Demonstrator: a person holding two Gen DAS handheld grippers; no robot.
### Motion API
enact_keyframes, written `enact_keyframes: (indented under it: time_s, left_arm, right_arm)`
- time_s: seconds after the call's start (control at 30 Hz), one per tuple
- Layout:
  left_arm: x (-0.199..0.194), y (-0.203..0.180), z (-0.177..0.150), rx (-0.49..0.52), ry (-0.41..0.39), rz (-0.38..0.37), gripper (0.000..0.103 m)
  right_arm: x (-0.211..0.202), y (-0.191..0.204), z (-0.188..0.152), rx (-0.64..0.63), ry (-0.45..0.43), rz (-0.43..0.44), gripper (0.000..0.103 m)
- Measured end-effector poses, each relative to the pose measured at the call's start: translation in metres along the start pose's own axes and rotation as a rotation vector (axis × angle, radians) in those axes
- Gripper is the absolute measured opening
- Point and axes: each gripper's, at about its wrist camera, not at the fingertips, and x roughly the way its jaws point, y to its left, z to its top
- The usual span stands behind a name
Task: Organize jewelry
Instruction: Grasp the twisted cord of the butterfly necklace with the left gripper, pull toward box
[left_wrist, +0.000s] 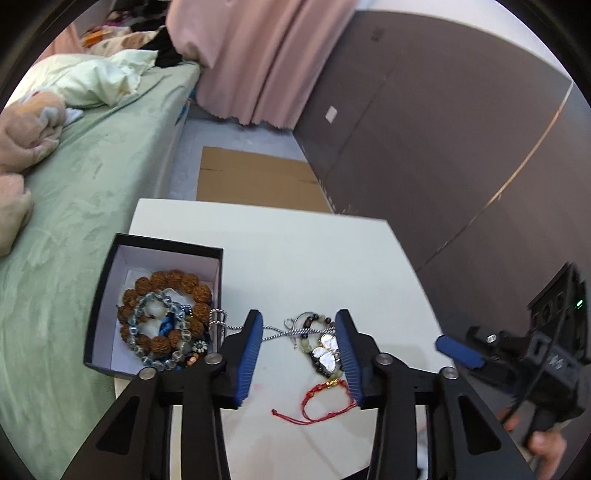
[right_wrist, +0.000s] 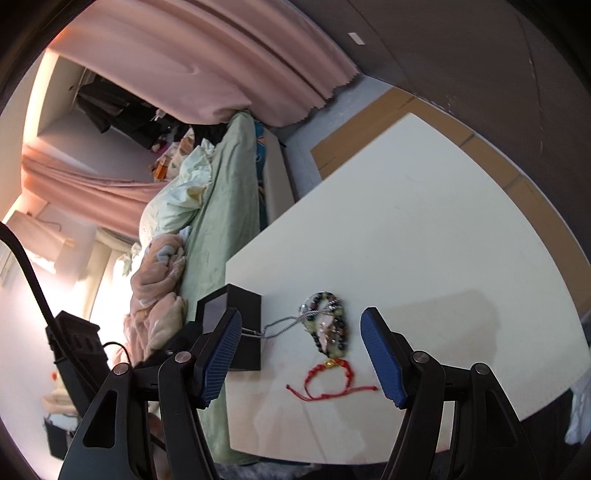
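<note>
The black cardboard box with a white lining (left_wrist: 110, 295) already holds knobbly brown seed beads (left_wrist: 166, 284) and glassy clear ones; a red knotted cord bracelet (left_wrist: 321, 398) and a dark beaded strand with a pearly butterfly (left_wrist: 327, 354) lie loose on the smooth white table (left_wrist: 314, 258), between the left gripper's (left_wrist: 301, 358) parted, empty blue ribbed pads; the right gripper (right_wrist: 306, 354) hangs open too

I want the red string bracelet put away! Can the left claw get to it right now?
Probably yes. The left claw is open, and the red bracelet lies bare on the table between its fingers, nothing covering it.
</note>
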Motion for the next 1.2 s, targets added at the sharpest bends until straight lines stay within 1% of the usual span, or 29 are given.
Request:
enact_keyframes:
  time_s: [0.2,0.3,0.4,0.53,0.63,0.77,0.97,1.1,1.2]
  left_arm:
    - [0.028,-0.012,-0.007,0.115,0.07,0.065,0.032]
    - [0.04,-0.017,-0.01,0.187,0.093,0.114,0.031]
    - [0.052,-0.022,-0.015,0.255,0.123,0.146,0.031]
    - [0.072,-0.026,-0.024,0.339,0.172,0.2,0.031]
    - [0.083,-0.025,-0.027,0.371,0.189,0.241,0.031]
    - [0.092,-0.029,-0.025,0.428,0.183,0.293,0.031]
    - [0.099,-0.034,-0.027,0.504,0.213,0.315,0.031]
    - [0.095,-0.042,-0.03,0.567,0.219,0.321,0.031]
    - [0.089,-0.053,-0.032,0.611,0.208,0.297,0.031]
  right_arm:
    - [-0.008,-0.014,0.003,0.04,-0.001,0.0,0.068]
    - [-0.011,-0.019,0.005,0.06,-0.003,0.0,0.068]
    - [-0.012,-0.024,0.008,0.072,0.0,0.001,0.068]
    - [-0.014,-0.024,0.011,0.059,0.004,0.001,0.068]
    - [-0.012,-0.025,0.012,0.055,0.015,0.001,0.068]
    - [-0.012,-0.028,0.015,0.053,0.022,0.0,0.069]
    - [-0.01,-0.027,0.017,0.05,0.027,0.007,0.068]
    - [-0.009,-0.026,0.017,0.052,0.029,0.007,0.069]
    - [-0.009,-0.026,0.018,0.051,0.03,0.009,0.069]
